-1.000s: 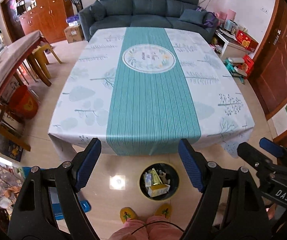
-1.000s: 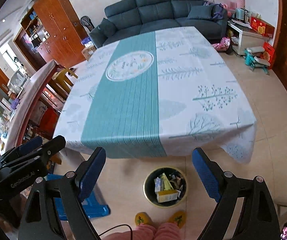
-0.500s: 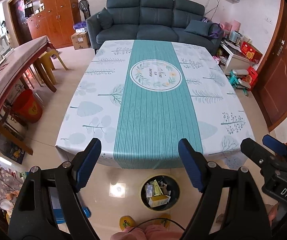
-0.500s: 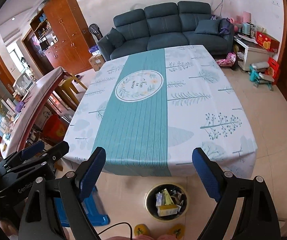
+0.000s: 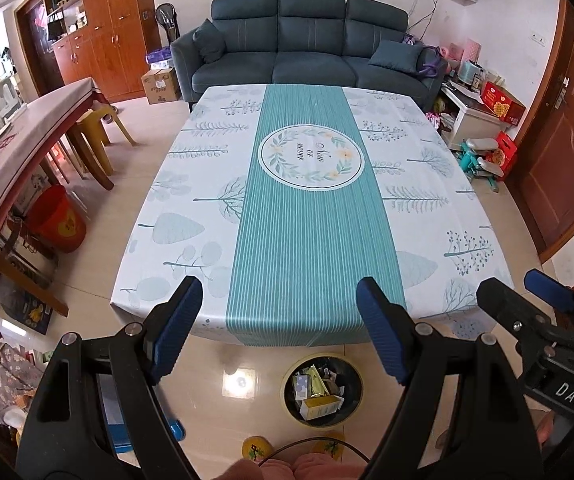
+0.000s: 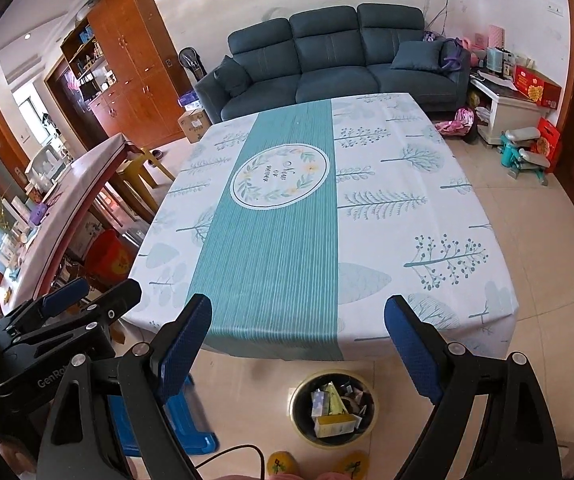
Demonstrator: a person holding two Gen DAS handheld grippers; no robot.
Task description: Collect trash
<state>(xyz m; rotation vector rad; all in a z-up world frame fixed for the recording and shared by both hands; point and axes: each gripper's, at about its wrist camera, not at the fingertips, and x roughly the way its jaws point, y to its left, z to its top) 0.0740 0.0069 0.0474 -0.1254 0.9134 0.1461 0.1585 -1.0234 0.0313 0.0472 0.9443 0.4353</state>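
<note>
While I lift both rigs, view rises off round black trash bin (image 5: 322, 394) onto teal-striped tablecloth table (image 5: 311, 240); left gripper (image 5: 279, 332) wide, empty; right gripper (image 6: 307, 352) wide, empty; trash sits binned; table bare, task looks finished.

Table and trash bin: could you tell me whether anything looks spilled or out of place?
Nothing stands out. The tablecloth lies flat, the trash sits inside the bin on the floor, and both grippers are open, holding nothing.
</note>
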